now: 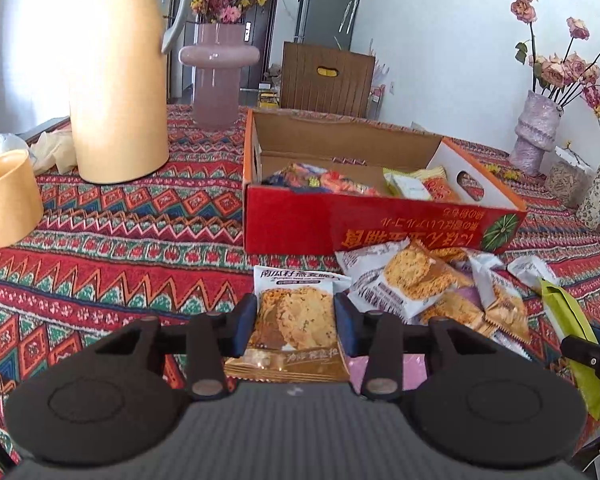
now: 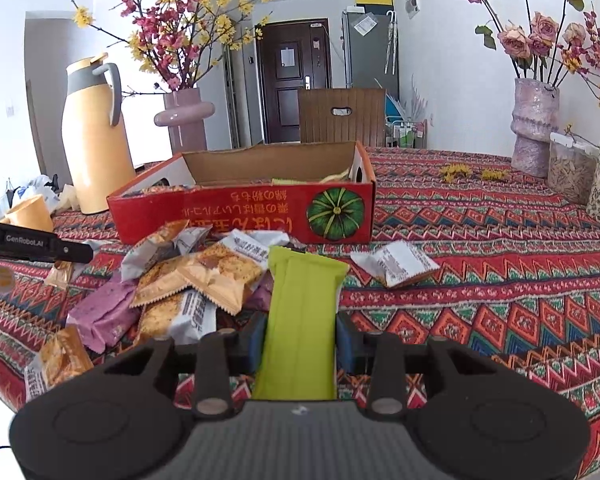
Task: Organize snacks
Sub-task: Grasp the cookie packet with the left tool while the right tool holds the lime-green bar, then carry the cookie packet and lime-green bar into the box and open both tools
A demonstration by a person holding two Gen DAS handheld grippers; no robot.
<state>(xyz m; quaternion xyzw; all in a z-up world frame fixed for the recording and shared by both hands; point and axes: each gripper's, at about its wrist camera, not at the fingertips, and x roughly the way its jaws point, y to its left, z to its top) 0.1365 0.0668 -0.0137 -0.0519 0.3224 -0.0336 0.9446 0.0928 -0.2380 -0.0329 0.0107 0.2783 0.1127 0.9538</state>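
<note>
Before the red box [image 1: 380, 224], left tool [image 1: 295, 316] clamping cookie packet [image 1: 296, 316], angled down

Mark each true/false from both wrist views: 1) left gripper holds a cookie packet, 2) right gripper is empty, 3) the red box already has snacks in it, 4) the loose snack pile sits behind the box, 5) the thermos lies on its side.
1) The left gripper holds a cookie packet: true.
2) The right gripper is empty: false. It is shut on a green packet.
3) The red box already has snacks in it: true.
4) The snack pile sits behind the box: false. It lies in front of it, on the camera side.
5) The thermos lies on its side: false. It stands upright.
</note>
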